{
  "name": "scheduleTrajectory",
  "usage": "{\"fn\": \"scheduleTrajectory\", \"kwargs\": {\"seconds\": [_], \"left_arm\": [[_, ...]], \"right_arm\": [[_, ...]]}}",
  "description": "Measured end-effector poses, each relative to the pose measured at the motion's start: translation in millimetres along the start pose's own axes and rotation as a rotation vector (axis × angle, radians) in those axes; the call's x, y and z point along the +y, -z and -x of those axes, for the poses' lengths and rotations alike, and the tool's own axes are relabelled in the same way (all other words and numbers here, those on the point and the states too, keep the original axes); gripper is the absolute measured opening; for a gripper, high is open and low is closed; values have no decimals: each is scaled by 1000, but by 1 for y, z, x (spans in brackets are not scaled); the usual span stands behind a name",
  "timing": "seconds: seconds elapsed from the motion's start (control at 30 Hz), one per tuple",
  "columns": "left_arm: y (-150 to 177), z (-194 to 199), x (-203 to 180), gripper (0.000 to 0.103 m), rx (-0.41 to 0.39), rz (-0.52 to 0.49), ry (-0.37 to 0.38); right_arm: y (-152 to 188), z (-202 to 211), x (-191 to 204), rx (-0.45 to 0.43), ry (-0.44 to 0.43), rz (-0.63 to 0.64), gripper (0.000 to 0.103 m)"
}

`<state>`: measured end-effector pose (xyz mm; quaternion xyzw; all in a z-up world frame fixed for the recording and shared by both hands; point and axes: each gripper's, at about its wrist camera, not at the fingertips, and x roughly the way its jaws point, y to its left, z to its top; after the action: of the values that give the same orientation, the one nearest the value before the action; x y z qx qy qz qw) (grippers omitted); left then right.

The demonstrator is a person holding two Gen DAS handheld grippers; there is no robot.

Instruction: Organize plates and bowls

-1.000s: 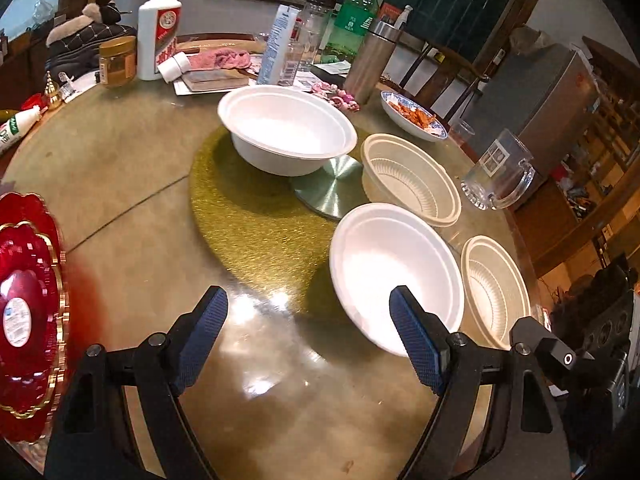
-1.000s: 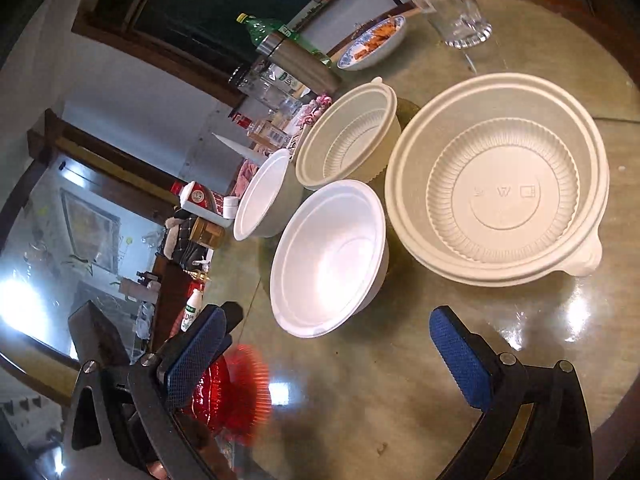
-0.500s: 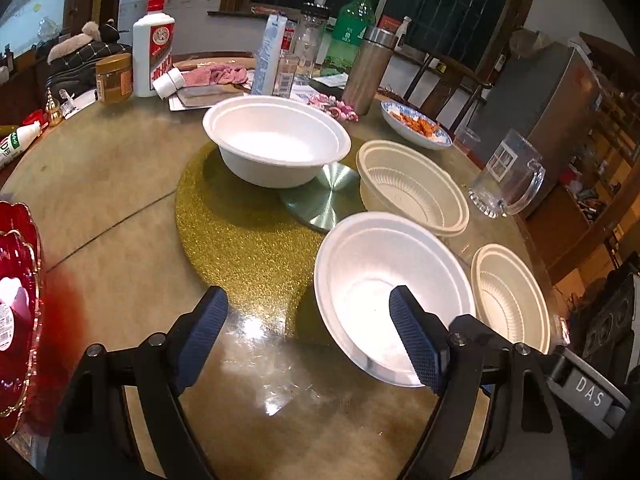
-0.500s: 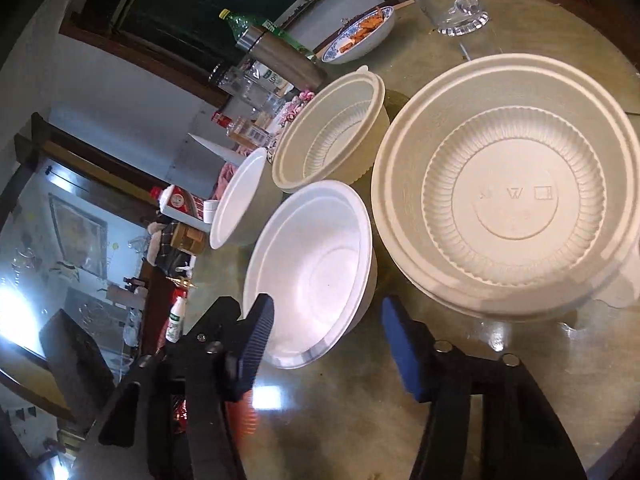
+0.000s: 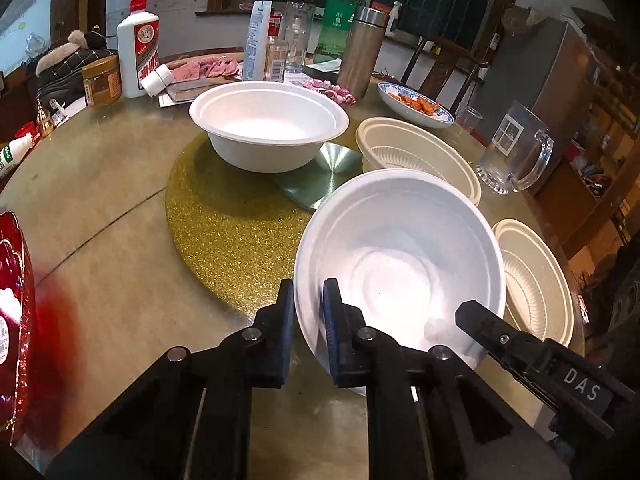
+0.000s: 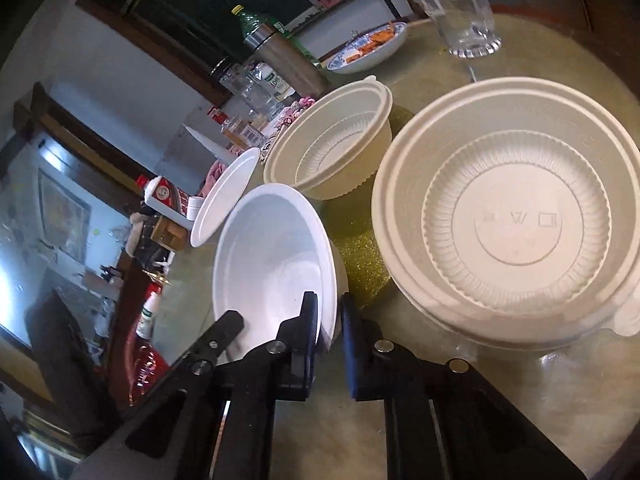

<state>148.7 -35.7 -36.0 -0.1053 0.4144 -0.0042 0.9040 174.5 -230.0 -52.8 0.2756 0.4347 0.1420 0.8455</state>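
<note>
A white bowl (image 5: 400,260) sits at the near edge of the gold turntable (image 5: 224,224). My left gripper (image 5: 308,308) is closing its jaws on the bowl's near-left rim, one pad inside and one outside. My right gripper (image 6: 330,320) is closing on the same white bowl (image 6: 276,264) at its opposite rim, pads pressing the wall. A second white bowl (image 5: 268,128) stands farther back on the turntable. Two cream ribbed bowls (image 5: 416,160) (image 5: 532,276) sit to the right. Red plates (image 5: 12,312) lie at the far left.
Bottles, a jar and a steel flask (image 5: 364,48) crowd the table's far side. A blue-patterned dish of food (image 5: 416,104) and a glass mug (image 5: 516,152) stand at the back right. The large cream bowl (image 6: 512,220) lies close beside my right gripper.
Both grippers moved in toward the near white bowl and went from wide open to closed on its rim, left on one side and right on the other.
</note>
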Motion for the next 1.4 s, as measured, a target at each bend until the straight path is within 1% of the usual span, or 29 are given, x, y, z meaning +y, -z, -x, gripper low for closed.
{"fn": "scheduleTrajectory", "kwargs": {"seconds": [0.23,0.53,0.9,1.4], "left_arm": [[3,6,-4,12,-42,-39,-32],[5,11,-4,12,-69,-51,-39],[6,13,-6,12,-84,-58,-48],[7,14,-6,12,-85,-59,-52]], "right_arm": [[2,-1,7,-18,31,55,9],[3,0,12,-34,53,97,9],[2,0,12,-38,54,109,9],[3,0,13,-35,51,113,9]]}}
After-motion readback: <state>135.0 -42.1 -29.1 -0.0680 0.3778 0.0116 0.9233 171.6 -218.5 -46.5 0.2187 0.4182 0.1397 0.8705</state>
